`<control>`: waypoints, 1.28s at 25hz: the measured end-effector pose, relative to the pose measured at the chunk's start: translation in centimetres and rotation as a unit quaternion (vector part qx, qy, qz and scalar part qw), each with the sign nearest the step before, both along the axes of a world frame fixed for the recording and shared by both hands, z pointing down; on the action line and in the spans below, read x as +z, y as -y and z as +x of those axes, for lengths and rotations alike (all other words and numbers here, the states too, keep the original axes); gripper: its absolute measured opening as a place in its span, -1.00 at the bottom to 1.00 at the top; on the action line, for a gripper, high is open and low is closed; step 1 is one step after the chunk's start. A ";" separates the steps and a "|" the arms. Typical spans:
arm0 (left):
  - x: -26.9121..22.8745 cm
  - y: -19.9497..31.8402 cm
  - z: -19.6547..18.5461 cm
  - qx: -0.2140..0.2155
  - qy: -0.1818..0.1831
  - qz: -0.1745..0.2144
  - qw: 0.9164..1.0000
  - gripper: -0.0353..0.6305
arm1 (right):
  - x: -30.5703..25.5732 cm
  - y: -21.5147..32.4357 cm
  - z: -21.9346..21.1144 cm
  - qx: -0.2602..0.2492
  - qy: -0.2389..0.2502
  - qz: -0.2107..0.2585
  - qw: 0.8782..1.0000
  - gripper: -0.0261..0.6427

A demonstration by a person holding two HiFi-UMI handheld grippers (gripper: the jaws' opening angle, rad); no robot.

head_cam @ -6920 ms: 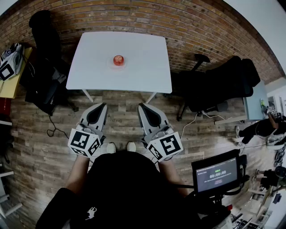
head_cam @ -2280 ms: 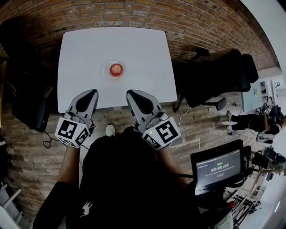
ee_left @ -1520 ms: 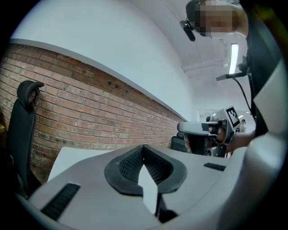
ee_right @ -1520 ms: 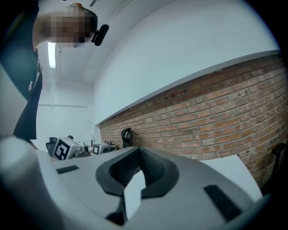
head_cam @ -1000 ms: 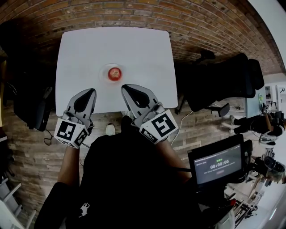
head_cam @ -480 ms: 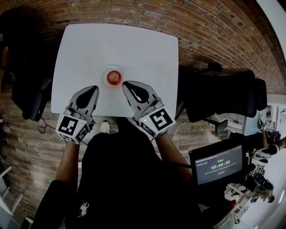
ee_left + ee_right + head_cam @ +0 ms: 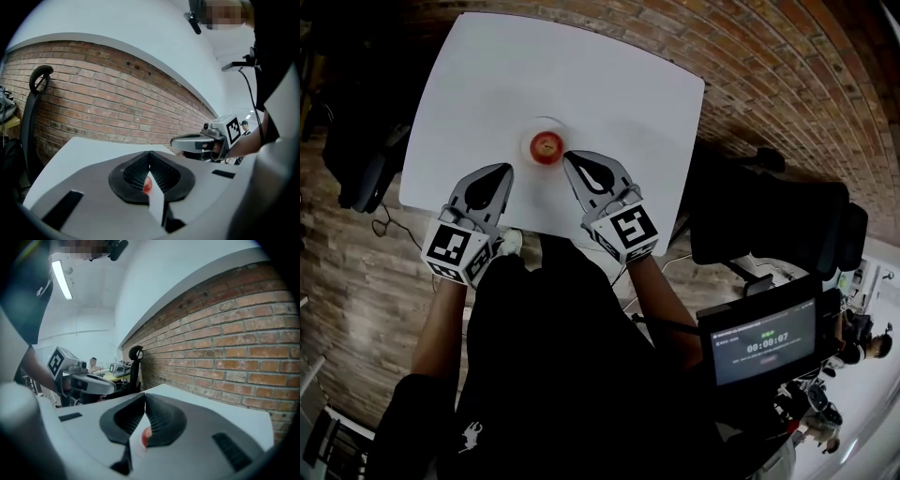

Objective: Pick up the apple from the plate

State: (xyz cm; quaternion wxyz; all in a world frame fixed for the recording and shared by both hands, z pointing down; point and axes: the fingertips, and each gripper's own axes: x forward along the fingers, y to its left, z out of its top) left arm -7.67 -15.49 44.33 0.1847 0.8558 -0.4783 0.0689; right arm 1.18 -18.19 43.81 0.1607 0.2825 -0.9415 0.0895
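Brick wall (image 7: 787,66) backs a white table (image 7: 619,84); plank floor (image 7: 347,281) lies to its left; a black office chair (image 7: 778,225) and a lit timer screen (image 7: 761,342) stand to its right; the red apple (image 7: 546,145) sits on a small white plate (image 7: 546,123) mid-table; the left gripper (image 7: 503,171) and right gripper (image 7: 570,157) flank it, jaws pressed together, holding nothing.

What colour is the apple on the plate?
Red, with a paler patch on top; the apple shows best in the head view.

A white table (image 7: 609,84) bears one small plate (image 7: 546,124) near its middle.
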 end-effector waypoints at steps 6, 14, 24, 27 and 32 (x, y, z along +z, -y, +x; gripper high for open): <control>1.7 1.2 0.1 -0.021 0.007 -0.006 1.000 -0.88 | 3.4 1.6 -0.3 -0.017 -0.011 0.003 1.000 -0.91; 5.0 1.4 0.6 -0.031 0.012 -0.033 0.999 -0.88 | 7.2 2.7 -0.8 -0.047 -0.043 -0.010 0.998 -0.90; 6.7 1.0 1.3 -0.028 0.012 -0.053 0.998 -0.88 | 10.7 2.5 -1.8 -0.083 -0.070 -0.031 0.994 -0.63; 7.1 0.7 1.2 -0.033 0.012 -0.057 0.998 -0.88 | 11.9 2.3 -1.9 -0.092 -0.085 -0.034 0.992 -0.49; 7.4 0.3 0.9 -0.040 0.015 -0.062 0.997 -0.88 | 13.1 2.3 -2.0 -0.096 -0.097 -0.035 0.990 -0.30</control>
